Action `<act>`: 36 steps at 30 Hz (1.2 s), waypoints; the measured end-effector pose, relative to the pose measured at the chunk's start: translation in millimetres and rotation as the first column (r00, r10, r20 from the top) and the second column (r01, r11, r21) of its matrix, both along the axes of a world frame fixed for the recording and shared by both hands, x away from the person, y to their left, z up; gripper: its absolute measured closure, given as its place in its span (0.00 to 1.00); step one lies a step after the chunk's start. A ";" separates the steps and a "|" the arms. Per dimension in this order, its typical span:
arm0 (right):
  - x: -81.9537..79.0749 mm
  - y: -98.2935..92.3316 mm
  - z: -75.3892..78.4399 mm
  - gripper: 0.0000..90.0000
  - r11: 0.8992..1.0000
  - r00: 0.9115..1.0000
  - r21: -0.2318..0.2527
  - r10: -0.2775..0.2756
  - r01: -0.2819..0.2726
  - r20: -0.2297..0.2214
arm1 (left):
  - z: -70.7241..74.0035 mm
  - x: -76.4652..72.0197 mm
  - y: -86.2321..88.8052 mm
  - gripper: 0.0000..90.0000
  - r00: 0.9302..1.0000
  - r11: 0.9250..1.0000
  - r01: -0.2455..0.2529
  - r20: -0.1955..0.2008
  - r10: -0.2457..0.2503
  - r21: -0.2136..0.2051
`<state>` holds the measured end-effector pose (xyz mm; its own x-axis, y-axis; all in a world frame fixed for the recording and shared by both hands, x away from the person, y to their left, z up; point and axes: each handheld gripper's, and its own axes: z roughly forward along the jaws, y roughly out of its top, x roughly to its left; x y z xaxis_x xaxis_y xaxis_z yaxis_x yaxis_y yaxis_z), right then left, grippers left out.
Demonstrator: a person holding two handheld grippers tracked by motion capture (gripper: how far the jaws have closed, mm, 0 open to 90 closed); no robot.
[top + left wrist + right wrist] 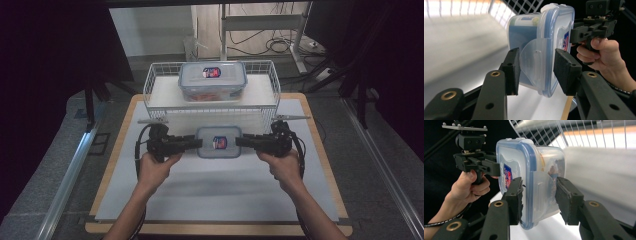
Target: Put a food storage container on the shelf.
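Note:
A clear lidded food container (218, 141) with a blue seal and a red-and-blue label hangs above the white mat, held by its two short ends. My left gripper (199, 143) clamps its left end, one pad on the lid and one on the base, astride the side clasp (534, 60). My right gripper (239, 142) clamps the opposite end the same way, its pads either side of the clasp (541, 192). The left gripper (536, 72) and right gripper (539, 200) both press on the box. Something orange and pale lies inside the container (549, 167).
A white wire basket (150, 85) stands at the back of the table on a shelf, with a second lidded container (212, 80) in it. The white mat (215, 195) covers a wooden board. Dark stands and cables ring the table.

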<state>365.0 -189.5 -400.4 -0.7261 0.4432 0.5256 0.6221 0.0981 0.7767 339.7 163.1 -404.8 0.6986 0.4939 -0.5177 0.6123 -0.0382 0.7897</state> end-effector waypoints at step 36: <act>107.8 26.1 128.4 0.64 0.996 0.996 0.074 -0.062 0.058 0.057 | 116.1 101.7 22.8 0.63 0.995 0.991 -0.094 0.027 0.097 -0.097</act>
<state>472.8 -163.4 -272.0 -0.7301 0.4490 0.5151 0.5782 0.0044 0.8159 441.4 185.9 -288.7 0.6672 0.5086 -0.5442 0.5845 0.0955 0.8058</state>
